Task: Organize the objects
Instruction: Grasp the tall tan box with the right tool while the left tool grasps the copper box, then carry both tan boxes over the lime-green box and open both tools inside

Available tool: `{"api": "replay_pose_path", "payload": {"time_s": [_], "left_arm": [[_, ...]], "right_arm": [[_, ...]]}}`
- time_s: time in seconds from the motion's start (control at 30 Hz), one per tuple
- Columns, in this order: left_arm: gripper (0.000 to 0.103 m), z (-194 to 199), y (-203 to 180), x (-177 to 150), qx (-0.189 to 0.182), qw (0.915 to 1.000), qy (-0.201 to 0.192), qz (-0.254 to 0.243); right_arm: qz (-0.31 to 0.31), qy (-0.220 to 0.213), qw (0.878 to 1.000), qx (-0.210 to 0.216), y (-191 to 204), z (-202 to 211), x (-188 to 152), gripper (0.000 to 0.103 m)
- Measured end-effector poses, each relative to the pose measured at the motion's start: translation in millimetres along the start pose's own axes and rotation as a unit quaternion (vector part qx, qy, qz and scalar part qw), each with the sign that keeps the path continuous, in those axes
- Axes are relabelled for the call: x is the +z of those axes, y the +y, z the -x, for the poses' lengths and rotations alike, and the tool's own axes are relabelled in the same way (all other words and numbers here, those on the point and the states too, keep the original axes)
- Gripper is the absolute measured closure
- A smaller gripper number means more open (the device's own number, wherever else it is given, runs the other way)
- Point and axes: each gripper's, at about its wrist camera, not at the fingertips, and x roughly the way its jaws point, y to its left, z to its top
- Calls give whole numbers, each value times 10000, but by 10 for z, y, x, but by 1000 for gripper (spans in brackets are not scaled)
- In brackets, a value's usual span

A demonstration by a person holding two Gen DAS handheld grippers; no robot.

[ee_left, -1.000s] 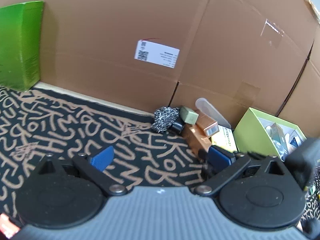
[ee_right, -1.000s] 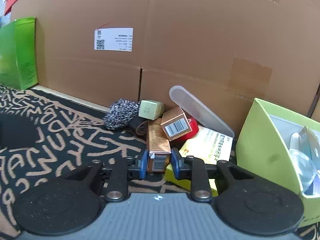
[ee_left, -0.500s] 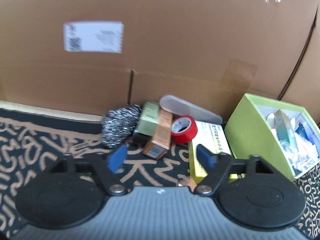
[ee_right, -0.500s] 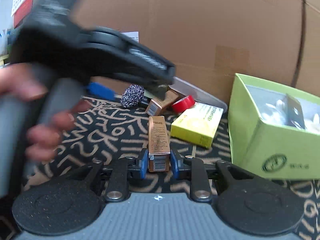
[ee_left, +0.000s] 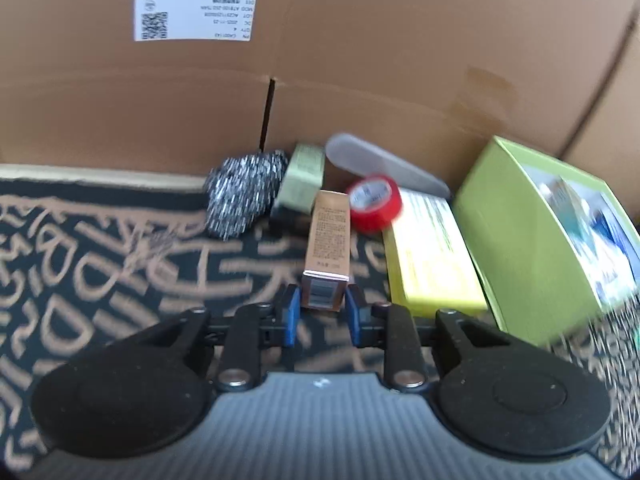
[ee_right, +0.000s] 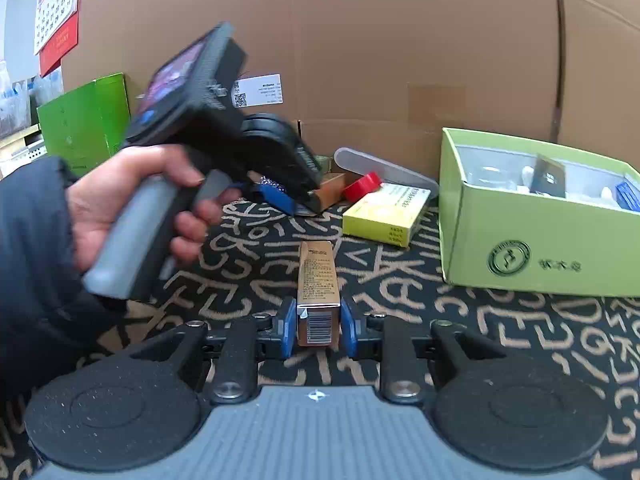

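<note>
Pinching the barcoded end of a copper carton (ee_right: 318, 304), the right tongs (ee_right: 318, 330) hold it lengthwise above the patterned worktop (ee_right: 520, 340). The left tongs (ee_left: 322, 312) have just been closing and now flank the near end of a second copper carton (ee_left: 328, 240), though whether the pads press it I cannot tell. Farther off lie a yellow box (ee_left: 432, 256), red tape roll (ee_left: 374, 202), steel scourer (ee_left: 240, 196) and green box (ee_right: 540, 236), before the cardboard wall (ee_left: 360, 60).

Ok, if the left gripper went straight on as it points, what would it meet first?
The left gripper has just been closing on the copper box, already between its jaws. Going on would likely push that box into the red tape roll; depth is unclear.
</note>
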Motion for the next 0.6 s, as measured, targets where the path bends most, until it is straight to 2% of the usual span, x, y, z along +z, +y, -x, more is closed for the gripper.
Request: {"api": "replay_pose_path", "payload": {"time_s": [0.2, 0.33, 0.47, 0.6], "left_arm": [[79, 673, -12, -605, -266, 9987, -25, -434], [79, 951, -11, -938, -216, 9979, 52, -611], [66, 984, -42, -936, -71, 9978, -36, -655], [67, 934, -112, -842, -67, 9969, -46, -787]], "right_arm": [[-161, 74, 9998, 86, -74, 279, -144, 76], [-213, 154, 9995, 165, -113, 536, -275, 76], [-50, 193, 9998, 50, -132, 606, -344, 75], [11, 189, 9998, 32, -109, 547, -301, 70]]}}
